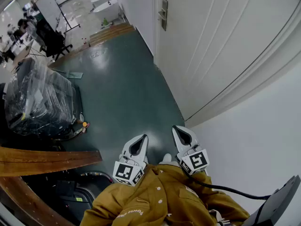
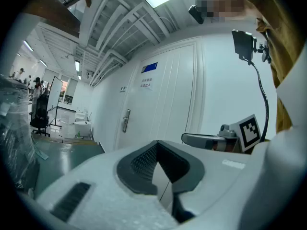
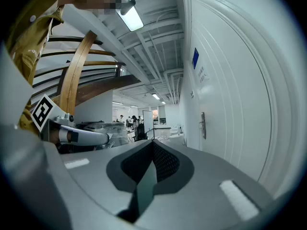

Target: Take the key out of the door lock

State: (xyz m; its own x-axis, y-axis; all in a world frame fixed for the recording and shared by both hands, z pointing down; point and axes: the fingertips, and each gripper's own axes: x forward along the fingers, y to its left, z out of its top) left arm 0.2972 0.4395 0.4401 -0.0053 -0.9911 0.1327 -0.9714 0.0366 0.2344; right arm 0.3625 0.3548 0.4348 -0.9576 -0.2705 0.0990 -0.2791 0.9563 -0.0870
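While the person stands well back from the white door [image 1: 207,46], both tools are held close to the body above the green floor [image 1: 122,98]. The left gripper [image 1: 144,136] has its jaws pressed together with nothing between them, and the right gripper [image 1: 175,127] is likewise closed and empty. A metal lock plate [image 1: 164,14] with its handle sits at the door's far edge, well apart from both grippers. The key should be in that plate, but it is too small to make out from this position. Judging by the task, the approach has not yet begun. A door key is probably small, light, rigid metal and smooth enough to slip. The best place to pinch is the flat bow sticking out of the cylinder, with a pad on each broad face. It may need turning upright before it slides straight out.
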